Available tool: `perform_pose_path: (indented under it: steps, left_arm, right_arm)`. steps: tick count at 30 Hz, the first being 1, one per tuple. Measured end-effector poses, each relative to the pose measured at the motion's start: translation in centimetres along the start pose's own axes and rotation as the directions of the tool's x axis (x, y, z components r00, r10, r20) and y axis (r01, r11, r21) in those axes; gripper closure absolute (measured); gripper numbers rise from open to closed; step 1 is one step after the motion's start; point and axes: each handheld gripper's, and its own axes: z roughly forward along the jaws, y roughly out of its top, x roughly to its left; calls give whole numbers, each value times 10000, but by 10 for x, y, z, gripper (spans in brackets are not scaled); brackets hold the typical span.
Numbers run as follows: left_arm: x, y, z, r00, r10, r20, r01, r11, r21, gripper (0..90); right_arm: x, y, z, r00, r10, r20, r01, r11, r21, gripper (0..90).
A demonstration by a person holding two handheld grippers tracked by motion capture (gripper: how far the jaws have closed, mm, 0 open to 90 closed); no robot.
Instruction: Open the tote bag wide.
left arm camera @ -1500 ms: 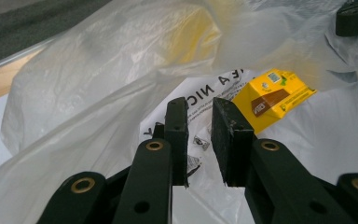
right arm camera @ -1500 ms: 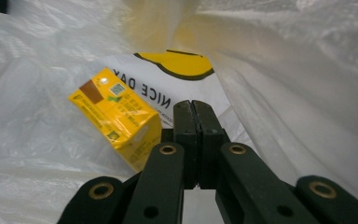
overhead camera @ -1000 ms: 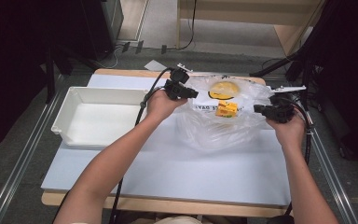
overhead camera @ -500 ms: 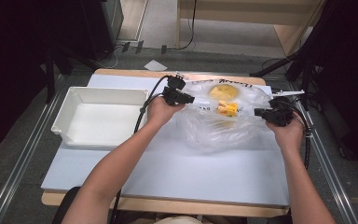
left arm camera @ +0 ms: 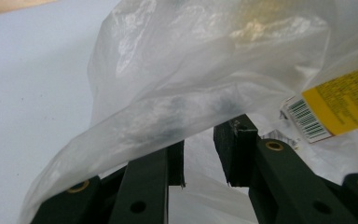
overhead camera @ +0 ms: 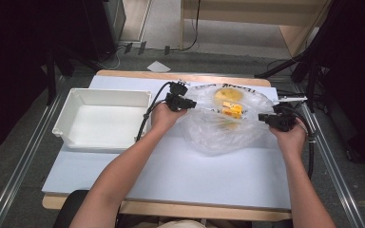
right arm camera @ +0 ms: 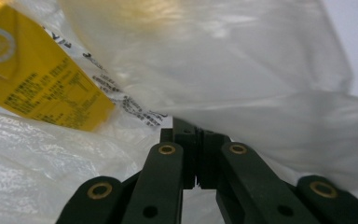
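Note:
A clear plastic bag (overhead camera: 223, 124) lies slumped on the white table top, with a yellow box (overhead camera: 232, 110) and a round yellow item (overhead camera: 228, 94) inside it. My left gripper (overhead camera: 189, 103) is at the bag's left edge. Its jaws stand a little apart in the left gripper view (left arm camera: 199, 156), and the bag film (left arm camera: 191, 70) drapes over their tips without being pinched. My right gripper (overhead camera: 263, 117) is at the bag's right edge. In the right gripper view its jaws (right arm camera: 198, 135) are pressed together, with the film (right arm camera: 261, 70) gathered at their tips and the yellow box (right arm camera: 42, 84) close by.
An empty white tray (overhead camera: 76, 108) stands at the table's left, beside my left forearm. Metal rails run along both sides of the table. The table's near half (overhead camera: 195, 175) is bare white surface, and wooden furniture stands beyond the far edge.
Both hands have sunk toward the table. The bag, held higher before, has come down with them and now spreads flatter on the surface.

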Motion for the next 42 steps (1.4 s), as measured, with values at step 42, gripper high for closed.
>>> perform_pose_path:
  steps: [42]
  left_arm:
    - [33, -19, 20, 9839, -996, -1484, 940, 9946, -446, 900]
  right_arm:
    - [-44, -42, 12, 9936, 767, 834, -769, 9970, -11, 900]
